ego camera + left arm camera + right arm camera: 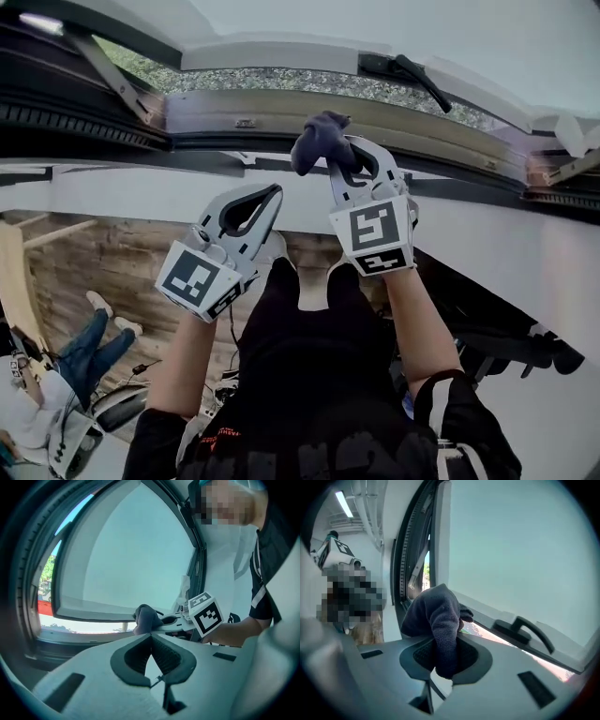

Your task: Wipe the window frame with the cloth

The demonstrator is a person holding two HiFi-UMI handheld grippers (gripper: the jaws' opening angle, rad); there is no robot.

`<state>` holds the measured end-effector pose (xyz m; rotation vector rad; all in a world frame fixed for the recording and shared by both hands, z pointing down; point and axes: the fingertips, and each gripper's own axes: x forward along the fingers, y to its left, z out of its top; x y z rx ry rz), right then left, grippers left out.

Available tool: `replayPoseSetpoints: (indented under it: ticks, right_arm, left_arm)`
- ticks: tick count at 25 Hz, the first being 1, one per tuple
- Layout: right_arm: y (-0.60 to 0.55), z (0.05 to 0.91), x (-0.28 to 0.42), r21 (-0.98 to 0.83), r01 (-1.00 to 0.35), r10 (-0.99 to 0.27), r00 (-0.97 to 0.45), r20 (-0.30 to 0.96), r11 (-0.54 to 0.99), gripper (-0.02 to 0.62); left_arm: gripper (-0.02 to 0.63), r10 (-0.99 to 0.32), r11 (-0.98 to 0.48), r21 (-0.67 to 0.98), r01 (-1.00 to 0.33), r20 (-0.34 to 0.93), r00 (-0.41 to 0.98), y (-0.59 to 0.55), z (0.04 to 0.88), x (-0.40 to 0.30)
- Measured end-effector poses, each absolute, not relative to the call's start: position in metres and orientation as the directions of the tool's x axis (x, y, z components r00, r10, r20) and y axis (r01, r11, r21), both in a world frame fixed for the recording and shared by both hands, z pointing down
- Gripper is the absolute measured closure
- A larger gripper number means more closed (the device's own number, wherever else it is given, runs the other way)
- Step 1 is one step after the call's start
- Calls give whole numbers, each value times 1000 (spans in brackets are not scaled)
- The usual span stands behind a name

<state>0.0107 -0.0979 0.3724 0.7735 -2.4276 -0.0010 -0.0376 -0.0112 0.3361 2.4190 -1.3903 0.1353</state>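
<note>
A dark blue cloth [322, 139] is bunched in my right gripper [339, 157], which is shut on it and holds it up against the lower rail of the window frame [225, 111]. In the right gripper view the cloth [437, 616] hangs down between the jaws, beside the frame rail [487, 616]. My left gripper [274, 192] is lower and to the left, below the frame, shut with nothing in it. Its own view shows the tips [151, 634] touching, with the cloth [147, 618] and the right gripper's marker cube [206, 614] beyond.
The sash is swung open, with a black handle [405, 68] on its edge and a metal stay [108, 70] at the left. A white wall band [141, 192] runs under the frame. Another person [89, 352] sits at the lower left. Dark equipment [506, 342] stands on the right.
</note>
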Motion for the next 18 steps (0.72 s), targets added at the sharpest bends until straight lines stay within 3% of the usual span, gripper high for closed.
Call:
replayPoseSetpoints:
  ticks: [8,18]
  right_arm:
    - [-30,402,-124,44,-357,-323,-778,538,933,545]
    - [4,435,-214,-18,-260,-206,-805,557,966,545]
  left_arm:
    - [588,-878,-317,259,-912,284,386,43,354,-135]
    - [588,-908,-205,272,-940,307,286,80,371,-211]
